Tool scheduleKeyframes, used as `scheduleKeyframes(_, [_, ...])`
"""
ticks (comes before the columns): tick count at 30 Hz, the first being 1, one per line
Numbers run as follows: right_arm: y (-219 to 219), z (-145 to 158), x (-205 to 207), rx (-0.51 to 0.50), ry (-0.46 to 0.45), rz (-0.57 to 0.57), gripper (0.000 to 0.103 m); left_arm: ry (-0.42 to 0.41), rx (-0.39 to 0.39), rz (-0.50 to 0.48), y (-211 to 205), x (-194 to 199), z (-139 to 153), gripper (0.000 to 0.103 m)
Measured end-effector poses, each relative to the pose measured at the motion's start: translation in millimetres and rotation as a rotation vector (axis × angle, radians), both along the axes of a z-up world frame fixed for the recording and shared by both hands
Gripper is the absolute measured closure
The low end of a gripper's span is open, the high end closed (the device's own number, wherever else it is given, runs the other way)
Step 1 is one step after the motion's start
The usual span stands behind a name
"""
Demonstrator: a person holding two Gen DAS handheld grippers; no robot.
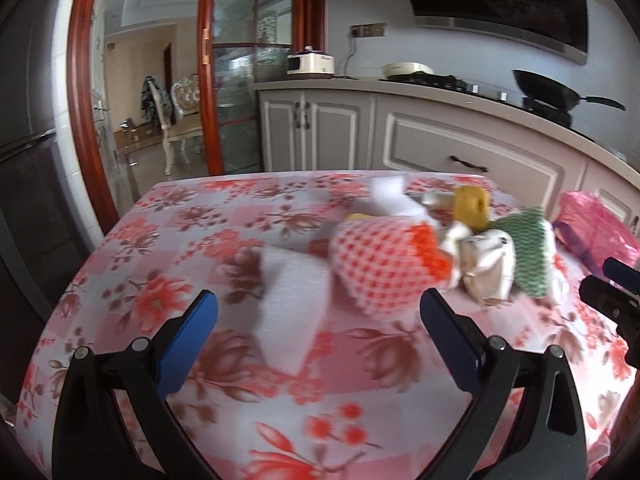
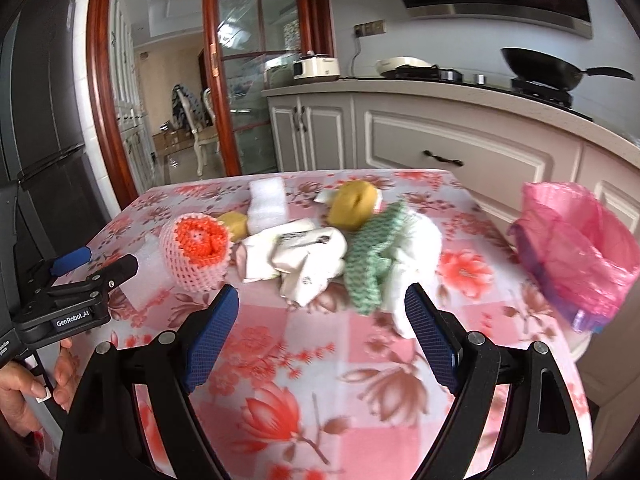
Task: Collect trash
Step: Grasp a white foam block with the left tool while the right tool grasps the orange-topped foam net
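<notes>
A heap of trash lies on the floral tablecloth [image 1: 168, 240]: a pink foam fruit net with an orange core [image 1: 380, 258] [image 2: 196, 250], a white foam sheet [image 1: 290, 312], crumpled white paper [image 2: 304, 256], a green net [image 2: 372, 256] [image 1: 524, 252], a yellow peel [image 2: 354, 204] [image 1: 472, 208] and a white foam block [image 2: 267, 204]. My left gripper [image 1: 320, 312] is open, low over the white foam sheet; it also shows in the right wrist view [image 2: 96, 264]. My right gripper [image 2: 322, 308] is open just short of the paper and green net.
A bin lined with a pink bag [image 2: 576, 248] [image 1: 596, 228] stands at the table's right edge. Grey cabinets [image 2: 460, 152] and a counter with a wok [image 2: 544, 66] and cooker [image 2: 316, 66] lie behind. A dark fridge [image 2: 44, 120] is at left.
</notes>
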State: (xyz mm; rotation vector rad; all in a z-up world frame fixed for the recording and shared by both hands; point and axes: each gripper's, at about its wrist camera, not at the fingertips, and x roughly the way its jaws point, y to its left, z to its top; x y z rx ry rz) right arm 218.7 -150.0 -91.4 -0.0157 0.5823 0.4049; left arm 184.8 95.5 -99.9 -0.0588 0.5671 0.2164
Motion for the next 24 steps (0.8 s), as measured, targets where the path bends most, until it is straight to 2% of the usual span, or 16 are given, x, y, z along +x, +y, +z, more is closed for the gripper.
scheduleKeyframes(4, [15, -3, 7, -0.002, 0.002, 0.036, 0.022, 0.020, -0.012, 0.026, 18, 8, -6, 0.005])
scheduleKeyframes(10, [24, -9, 17, 0.016, 0.025, 0.048, 0.022, 0.100, 0.004, 0.047, 28, 32, -21, 0.006])
scheduleKeyframes(15, [21, -8, 21, 0.015, 0.026, 0.041, 0.022, 0.151, 0.014, 0.020, 26, 51, -30, 0.017])
scheduleKeyframes(18, [19, -8, 24, 0.018, 0.031, 0.032, 0.022, 0.183, 0.021, 0.006, 24, 59, -38, 0.027])
scheduleKeyframes(22, [22, -9, 29, 0.014, 0.041, 0.036, 0.022, 0.233, -0.026, -0.023, 27, 62, -50, 0.063])
scheduleKeyframes(24, [27, -9, 31, 0.011, 0.044, 0.046, 0.022, 0.221, -0.045, -0.030, 29, 58, -49, 0.066])
